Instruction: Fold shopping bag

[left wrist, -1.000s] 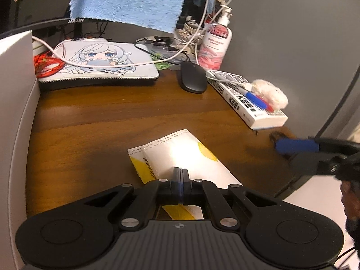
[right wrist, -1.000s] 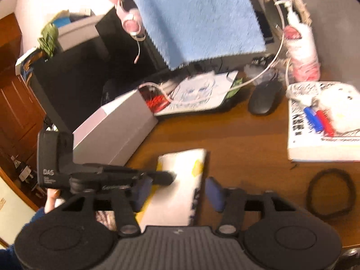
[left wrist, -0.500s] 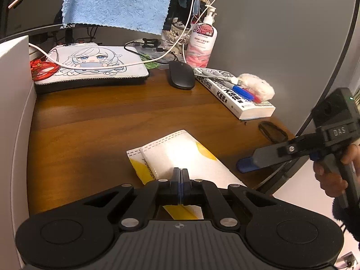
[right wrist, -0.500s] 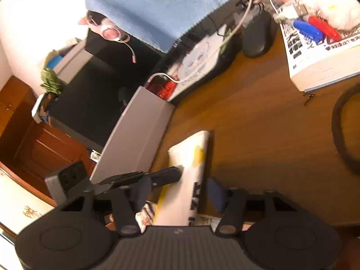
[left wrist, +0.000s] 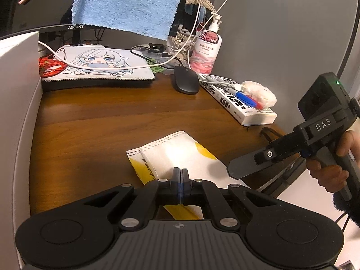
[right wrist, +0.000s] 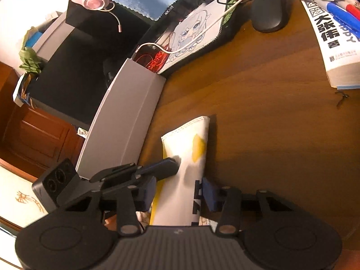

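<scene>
On the tabletop (left wrist: 94,130) we find the shopping bag (left wrist: 180,155) lying flat as a narrow, layered strip, one end overhanging the near edge, so some folding is present; a more compact fold may remain. From the bag's centre, the book (left wrist: 238,103) lies at 2 o'clock. The left claw (left wrist: 180,180) is pressed together, resting on the bag. The right claw (right wrist: 180,191) is spread, straddling the strip.
</scene>
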`<state>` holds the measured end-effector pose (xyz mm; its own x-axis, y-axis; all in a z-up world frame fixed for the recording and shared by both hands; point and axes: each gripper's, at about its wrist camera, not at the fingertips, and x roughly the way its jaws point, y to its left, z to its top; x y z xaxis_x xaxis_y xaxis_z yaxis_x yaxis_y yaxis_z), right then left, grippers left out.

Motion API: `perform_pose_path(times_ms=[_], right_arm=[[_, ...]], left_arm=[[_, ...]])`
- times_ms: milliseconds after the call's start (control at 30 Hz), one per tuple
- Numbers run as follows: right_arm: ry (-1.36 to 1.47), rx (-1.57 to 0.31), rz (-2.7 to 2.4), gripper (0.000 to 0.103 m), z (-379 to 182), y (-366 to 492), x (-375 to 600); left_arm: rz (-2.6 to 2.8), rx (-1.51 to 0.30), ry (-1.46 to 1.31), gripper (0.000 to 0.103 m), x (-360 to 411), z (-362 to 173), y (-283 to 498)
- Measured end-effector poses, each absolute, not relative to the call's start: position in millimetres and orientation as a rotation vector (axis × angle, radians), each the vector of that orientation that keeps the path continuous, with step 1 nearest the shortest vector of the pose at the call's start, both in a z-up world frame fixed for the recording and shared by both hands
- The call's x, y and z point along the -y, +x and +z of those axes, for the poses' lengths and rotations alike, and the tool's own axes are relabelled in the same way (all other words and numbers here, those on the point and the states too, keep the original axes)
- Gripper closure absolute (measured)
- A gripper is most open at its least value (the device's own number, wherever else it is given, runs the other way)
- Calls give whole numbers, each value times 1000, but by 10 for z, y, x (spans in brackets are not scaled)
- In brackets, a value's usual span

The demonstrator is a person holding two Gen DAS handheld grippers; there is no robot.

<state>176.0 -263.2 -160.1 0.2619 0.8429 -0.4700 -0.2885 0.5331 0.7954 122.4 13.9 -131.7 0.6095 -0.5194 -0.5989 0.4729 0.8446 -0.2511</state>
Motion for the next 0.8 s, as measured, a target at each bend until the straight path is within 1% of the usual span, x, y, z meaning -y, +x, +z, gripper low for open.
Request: perform_pose_path(times_ms=[33,67,100,167,267,333,367,400,467,533,600,800], right_arm=[[638,-1042,840,59,-1596,1774,2618],[628,-1050,839,65,-1591,1789,2604],[608,-1055,826,76,-1585,1795,2585],[560,-1063,793,90,-1570,1801,2543],[536,-1036,774,91,-1552,1765,2496],[529,-993,765,92,-1539,1700,2495],[527,-972,761,93,-1533,1666,2496],[530,-952,758,94,-1520,1639,2513],[540,-912,754,94,-1490,1589,2554],[566,-876,749,94,-1474,1545,2649],[598,-845,741,94,-1468,1506,2754],[765,-748,767,95,-1509,1416,3061]], left_arm=[[-568,-711,-74,100,-150,-1320,1224],[-563,-708,-77,100,-162,-1323,1224],[-558,-706,-82,100,-175,-1326,1225],[-552,-703,-99,100,-208,-1335,1233],[-559,-698,-133,99,-258,-1343,1236],[-582,-693,-166,89,-285,-1325,1227],[-589,-686,-177,72,-294,-1299,1213],[-585,-672,-183,46,-301,-1263,1189],[-574,-637,-189,26,-326,-1187,1134],[-562,-599,-192,26,-356,-1108,1076],[-571,-591,-232,18,-414,-1083,1075],[-630,-610,-404,16,-631,-1089,1158]])
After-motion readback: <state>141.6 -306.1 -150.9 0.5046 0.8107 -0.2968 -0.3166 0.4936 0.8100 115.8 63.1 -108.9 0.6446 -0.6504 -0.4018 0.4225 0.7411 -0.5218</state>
